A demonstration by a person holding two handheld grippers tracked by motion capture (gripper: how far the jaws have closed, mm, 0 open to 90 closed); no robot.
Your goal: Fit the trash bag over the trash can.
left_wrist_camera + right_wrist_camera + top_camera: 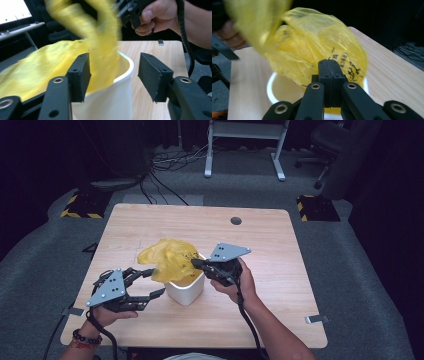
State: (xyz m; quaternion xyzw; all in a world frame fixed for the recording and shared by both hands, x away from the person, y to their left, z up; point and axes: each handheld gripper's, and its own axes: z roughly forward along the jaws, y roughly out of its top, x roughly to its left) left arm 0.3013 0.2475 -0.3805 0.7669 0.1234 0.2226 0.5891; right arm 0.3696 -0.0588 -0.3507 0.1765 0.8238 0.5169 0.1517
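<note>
The wooden table carries the whole job, with a white bin standing near its middle, between the two grippers. A yellow plastic bag is part way into the bin: some of it hangs inside the rim, while most billows up and spills over the side towards the left gripper.

The right gripper sits just over the bin's rim with its jaws pressed flat together. In the right gripper view the bag rises straight ahead of the closed jaws, and the film seems to be pinched between them, though the exact bite is hard to make out. The bin's rim curves just below and ahead of them.

The left gripper stands beside the bin with its jaws about half apart and nothing between the pads. In the left gripper view the bin is directly ahead and close, between the two jaws in line of sight, and the bag drapes out past the jaw on that view's left side, not gripped by it.

By the look of it the lining is about half done: the bag is in the bin, but its mouth is not yet spread and folded over the rim all round. What remains is catching the loose edge and pulling it down over the near side
</note>
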